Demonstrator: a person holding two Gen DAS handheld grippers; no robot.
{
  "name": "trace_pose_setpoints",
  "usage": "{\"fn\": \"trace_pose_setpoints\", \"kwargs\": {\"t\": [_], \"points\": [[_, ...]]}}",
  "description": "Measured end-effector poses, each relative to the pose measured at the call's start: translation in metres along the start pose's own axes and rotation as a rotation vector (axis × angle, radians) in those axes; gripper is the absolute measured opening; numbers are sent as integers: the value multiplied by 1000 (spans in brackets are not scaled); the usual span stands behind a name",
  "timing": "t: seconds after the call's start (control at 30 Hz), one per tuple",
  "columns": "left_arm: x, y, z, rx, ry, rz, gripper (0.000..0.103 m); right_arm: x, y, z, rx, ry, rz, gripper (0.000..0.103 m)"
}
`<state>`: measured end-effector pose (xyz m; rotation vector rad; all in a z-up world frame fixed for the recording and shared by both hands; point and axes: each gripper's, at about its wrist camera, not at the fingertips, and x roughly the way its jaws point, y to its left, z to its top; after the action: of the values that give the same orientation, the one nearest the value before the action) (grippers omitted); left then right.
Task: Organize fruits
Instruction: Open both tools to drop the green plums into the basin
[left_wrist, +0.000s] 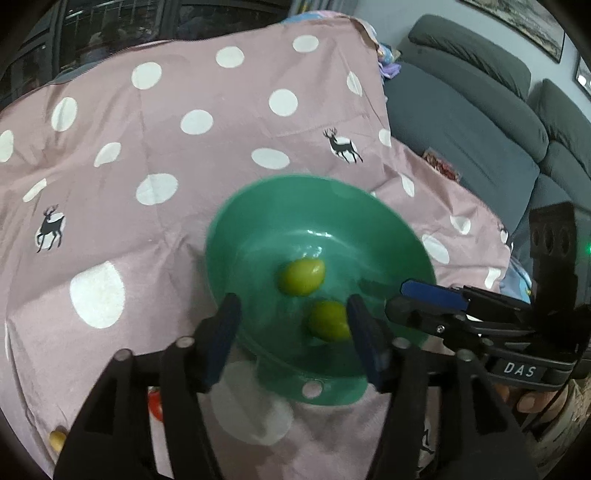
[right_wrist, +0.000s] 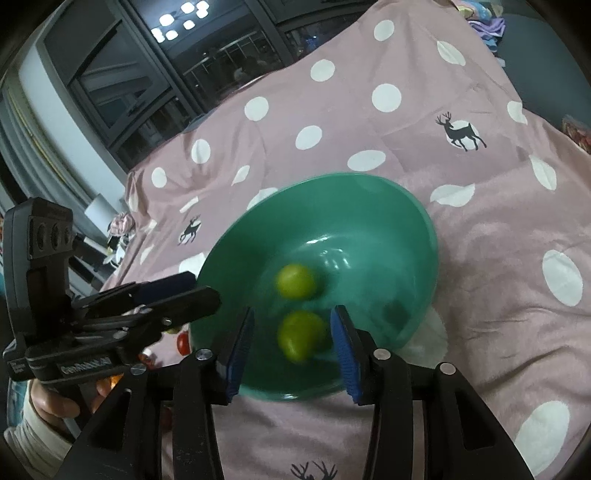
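Observation:
A green bowl (left_wrist: 258, 229) sits on the pink polka-dot cloth and holds two yellow-green fruits, one farther (left_wrist: 301, 276) and one nearer (left_wrist: 328, 320). My left gripper (left_wrist: 291, 339) is open above the bowl's near rim, with nothing between its fingers. My right gripper (left_wrist: 406, 295) comes in from the right at the bowl's edge. In the right wrist view the bowl (right_wrist: 369, 206) holds the same two fruits (right_wrist: 296, 281) (right_wrist: 300, 334). My right gripper (right_wrist: 293, 350) is open over the near rim, the nearer fruit showing between its fingers. My left gripper (right_wrist: 192, 291) shows at left.
A red fruit (left_wrist: 157, 404) and a small yellow fruit (left_wrist: 58, 439) lie on the cloth near the left gripper. A red fruit (right_wrist: 183, 343) also lies left of the bowl. A grey sofa (left_wrist: 480, 122) stands to the right of the cloth.

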<state>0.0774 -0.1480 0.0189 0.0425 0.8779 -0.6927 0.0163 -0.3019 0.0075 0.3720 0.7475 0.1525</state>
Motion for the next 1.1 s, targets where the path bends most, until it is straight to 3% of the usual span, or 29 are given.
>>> {"fn": "trace_pose_setpoints", "kwargs": {"t": [0.03,0.13,0.53,0.83,1.1], "points": [[-4,2,-1,-10,-6,5,74,-1,2,0,-1,0,-3,45],[-18,13,-7,-44,-24,15,79,-5,4,-3,2,-3,4,45],[-102,82,-64,-249,-84,181,91,-12,41,-20,-59,16,70,45],[-128,111,-117,-333,-55,245,92,-2,80,-39,-153,88,119,45],[-141,118,-147,-314,-47,257,92,7,101,-58,-198,163,147,45]]}}
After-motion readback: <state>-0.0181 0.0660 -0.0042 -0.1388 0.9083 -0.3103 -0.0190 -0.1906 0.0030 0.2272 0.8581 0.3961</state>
